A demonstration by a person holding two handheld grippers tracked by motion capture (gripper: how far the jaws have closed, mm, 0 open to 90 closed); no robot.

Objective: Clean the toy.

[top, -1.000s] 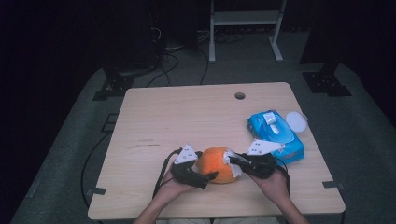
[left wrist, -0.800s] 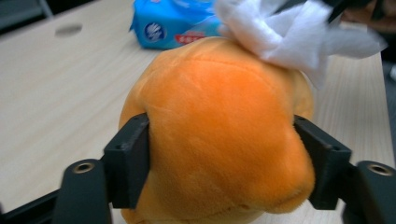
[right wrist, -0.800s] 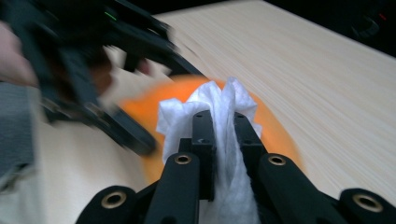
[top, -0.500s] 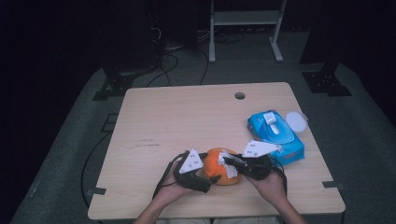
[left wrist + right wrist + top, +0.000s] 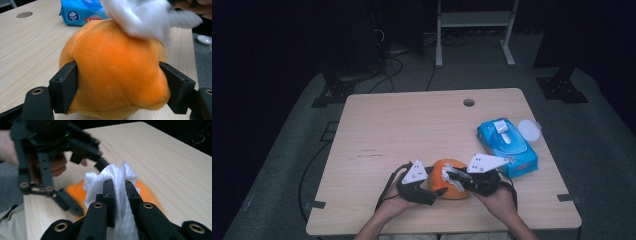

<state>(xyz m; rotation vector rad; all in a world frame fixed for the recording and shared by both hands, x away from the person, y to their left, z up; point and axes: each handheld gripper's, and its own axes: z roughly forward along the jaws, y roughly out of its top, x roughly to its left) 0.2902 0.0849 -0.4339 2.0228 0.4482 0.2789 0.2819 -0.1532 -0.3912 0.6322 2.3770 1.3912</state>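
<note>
Writing shows on the blue wipes pack (image 5: pixel 507 147) at the desk's (image 5: pixel 412 125) right side: in the left gripper view its round white logo (image 5: pixel 73 16) carries small lettering too blurred to read, above a red strip that is no clearer. A round white lid (image 5: pixel 529 130) lies just beside the pack's far corner. The orange plush ball (image 5: pixel 451 179) rests on the desk near the front edge, between the two hands. The left claw (image 5: pixel 434 192) has just been closing, and its two black pads (image 5: pixel 65 87) now press against the ball's flanks, one on each side, dimpling the soft cover. The right claw (image 5: pixel 451 176) has its jaws pressed together on a crumpled white wipe (image 5: pixel 117 182), which lies bunched on top of the ball, touching its upper surface.
</note>
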